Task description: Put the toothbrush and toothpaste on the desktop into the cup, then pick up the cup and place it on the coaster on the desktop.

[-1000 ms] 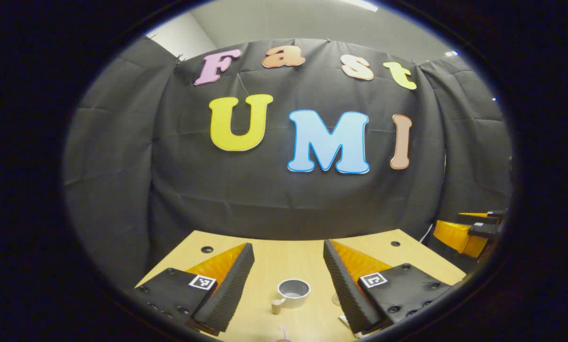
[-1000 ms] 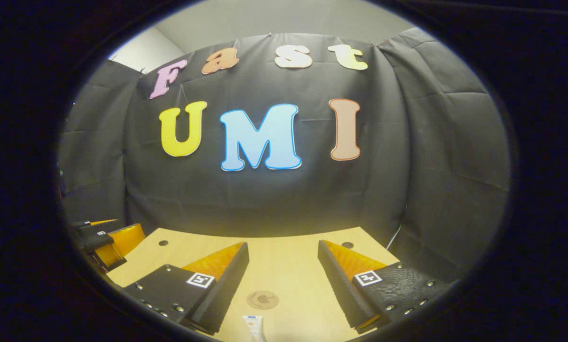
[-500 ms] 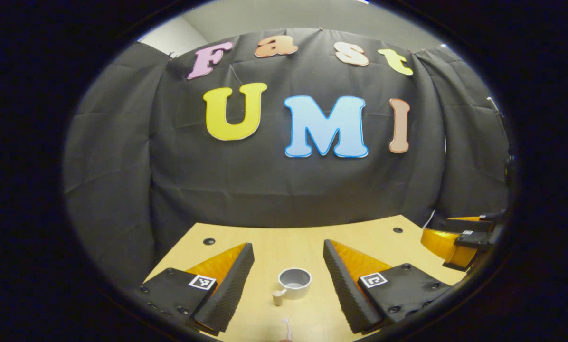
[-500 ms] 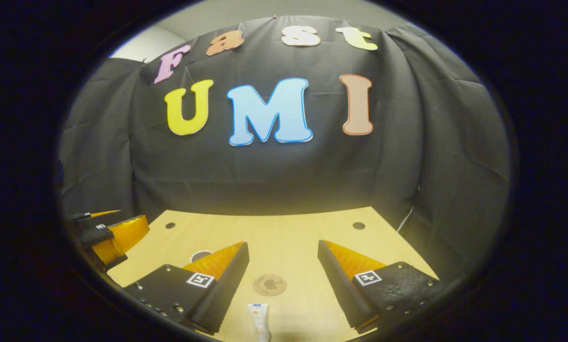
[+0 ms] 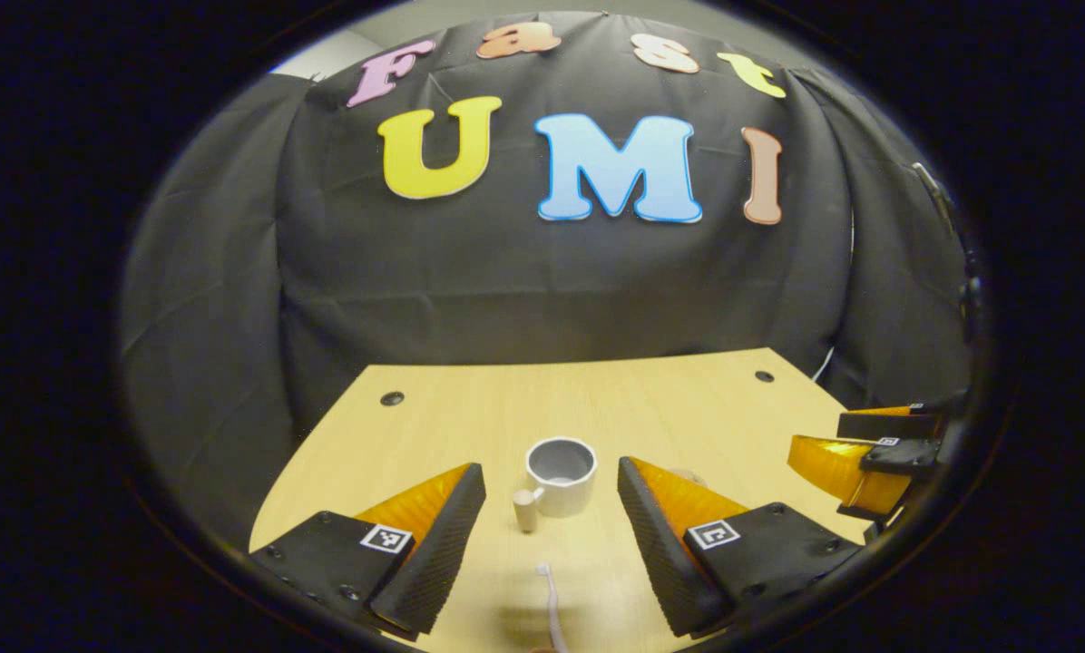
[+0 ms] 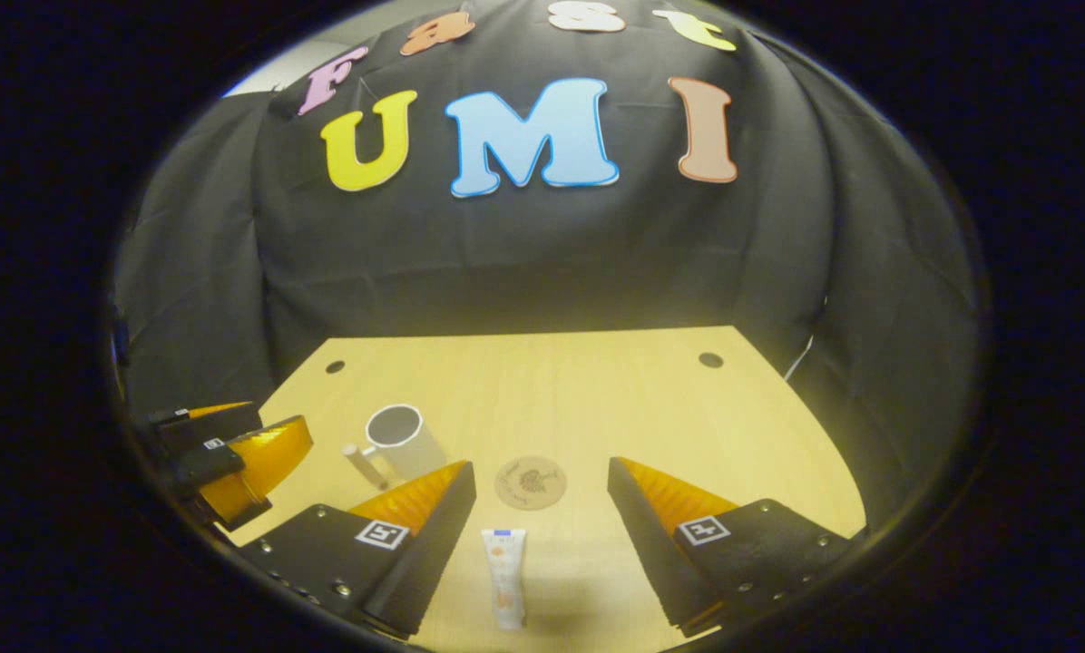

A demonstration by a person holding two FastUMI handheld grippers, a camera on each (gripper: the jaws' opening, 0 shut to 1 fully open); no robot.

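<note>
In the left gripper view the toothbrush (image 5: 552,606) is cut off at the bottom edge: its white head and part of the handle are seen, lying on the desk (image 5: 470,426) between the fingers of the left gripper (image 5: 552,494), which is spread wide and holds nothing. The cup (image 5: 561,474), grey inside with a pale handle, stands upright just beyond the brush, between the fingertips but untouched. A faint round shape beside the right finger is too hidden to be named.

In the right gripper view the toothpaste (image 6: 504,577) is seen whole, lying flat between the fingers of the right gripper (image 6: 541,494), likewise wide and empty. The coaster (image 6: 531,482) lies just beyond the tube, apart from it. The cup (image 6: 402,440) is seen to the left there, its base hidden behind the near left finger.

Each gripper is seen at the edge of the other's view, partly cut off.

Open desk lies beyond the cup and coaster as far as the far edge at the cloth wall (image 6: 542,263).
</note>
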